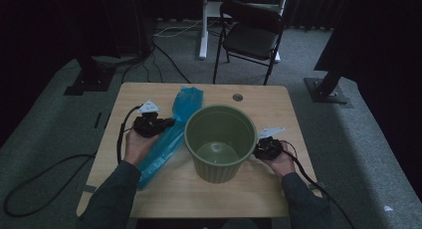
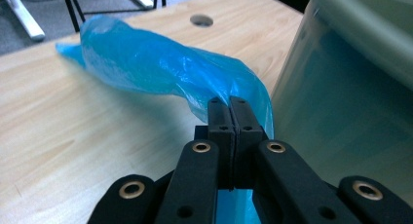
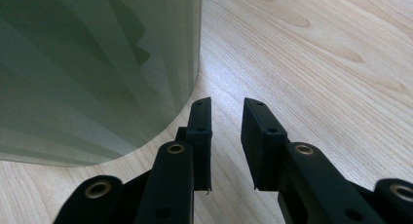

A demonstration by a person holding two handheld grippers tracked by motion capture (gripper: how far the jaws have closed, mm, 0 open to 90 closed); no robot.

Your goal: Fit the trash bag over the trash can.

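A ribbed green bin point(image 1: 220, 139) stands upright and empty in the middle of the wooden table point(image 1: 164, 194). To its left a long blue plastic bag point(image 1: 166, 139) lies stretched along the table. My left gripper point(image 1: 170, 122) is shut on the bag, beside the bin's left wall. In the left gripper view the closed jaws point(image 2: 229, 106) pinch a fold of the blue bag point(image 2: 160, 68), with the bin's wall point(image 2: 350, 97) close on the right. My right gripper point(image 1: 257, 150) sits low at the bin's right side. Its jaws point(image 3: 226, 109) stand open over bare wood, next to the bin's base point(image 3: 97, 63).
A round cable hole point(image 1: 238, 97) lies near the table's far edge. Behind the table stands a black folding chair point(image 1: 251, 37). Cables run across the carpet at the left point(image 1: 45, 174), and dark stand bases sit at both sides point(image 1: 328, 89).
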